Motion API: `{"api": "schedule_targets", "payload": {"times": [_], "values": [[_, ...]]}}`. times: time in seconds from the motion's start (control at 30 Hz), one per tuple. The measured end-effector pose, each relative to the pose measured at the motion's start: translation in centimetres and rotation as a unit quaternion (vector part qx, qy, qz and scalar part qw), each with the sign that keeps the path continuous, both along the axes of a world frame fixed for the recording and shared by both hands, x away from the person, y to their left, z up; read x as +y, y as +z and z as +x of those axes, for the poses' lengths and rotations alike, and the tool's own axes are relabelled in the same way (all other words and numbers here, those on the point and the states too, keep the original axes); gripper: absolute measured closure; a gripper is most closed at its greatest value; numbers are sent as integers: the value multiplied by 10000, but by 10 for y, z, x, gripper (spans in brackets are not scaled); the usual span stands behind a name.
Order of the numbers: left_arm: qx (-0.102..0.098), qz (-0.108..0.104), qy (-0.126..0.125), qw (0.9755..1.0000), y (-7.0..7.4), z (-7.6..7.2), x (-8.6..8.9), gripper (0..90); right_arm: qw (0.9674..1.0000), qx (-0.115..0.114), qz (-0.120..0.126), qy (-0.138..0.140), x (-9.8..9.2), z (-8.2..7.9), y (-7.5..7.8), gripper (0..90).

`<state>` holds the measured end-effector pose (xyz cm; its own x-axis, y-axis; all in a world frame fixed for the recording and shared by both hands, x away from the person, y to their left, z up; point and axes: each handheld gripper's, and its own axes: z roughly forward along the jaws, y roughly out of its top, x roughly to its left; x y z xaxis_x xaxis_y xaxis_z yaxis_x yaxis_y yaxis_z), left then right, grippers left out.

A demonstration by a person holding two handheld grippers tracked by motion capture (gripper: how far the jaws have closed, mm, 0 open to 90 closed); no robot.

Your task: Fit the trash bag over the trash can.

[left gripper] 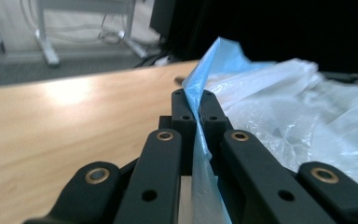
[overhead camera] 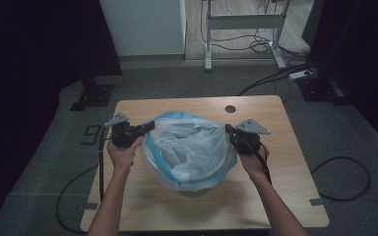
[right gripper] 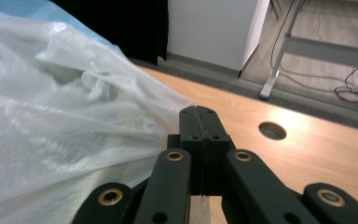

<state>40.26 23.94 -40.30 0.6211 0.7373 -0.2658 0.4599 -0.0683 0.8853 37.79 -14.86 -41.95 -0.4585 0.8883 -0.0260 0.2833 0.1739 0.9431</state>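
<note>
A: Jaws? 
B: Both clamped on thin translucent blue-white plastic bag [overhead camera: 189,150]: left gripper [left gripper: 194,108] on its left rim, right gripper [right gripper: 199,122] opposite.
A: Bag's where?
B: Mid wooden desk [overhead camera: 285,147], btwn grippers, mouth stretched left-right.

Bag [overhead camera: 189,150] on table [overhead camera: 295,196], hole [overhead camera: 230,109] behind it

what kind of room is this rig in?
Probably a lab or recording workspace, not a home: a bare wooden table on grey floor, loose cables trailing around it, dark curtains at the sides, and a metal desk frame behind.
</note>
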Motion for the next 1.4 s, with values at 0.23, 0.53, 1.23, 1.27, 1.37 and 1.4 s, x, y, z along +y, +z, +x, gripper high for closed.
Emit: {"api": "schedule_targets", "payload": {"times": [0.23,0.53,1.23,1.27,1.37,1.4], "values": [[416,457,-20,9981,-11,6,-10,880,9990,449,-13,67,4,4,-16,893],[473,411,-206,9978,-24,1,-9,885,9973,728,-58,102,5,2,-31,893],[413,247,-236,9986,-26,-11,2,845,9970,11,624,467,-30,-67,4,602],[401,225,-232,9987,-26,-12,2,845,9962,-14,620,617,-29,-76,6,591],[395,217,-220,9987,-26,-13,2,837,9893,66,642,1310,-24,-108,2,559],[394,221,-221,9987,-25,-13,2,837,9893,66,642,1310,-24,-108,2,559]]}}
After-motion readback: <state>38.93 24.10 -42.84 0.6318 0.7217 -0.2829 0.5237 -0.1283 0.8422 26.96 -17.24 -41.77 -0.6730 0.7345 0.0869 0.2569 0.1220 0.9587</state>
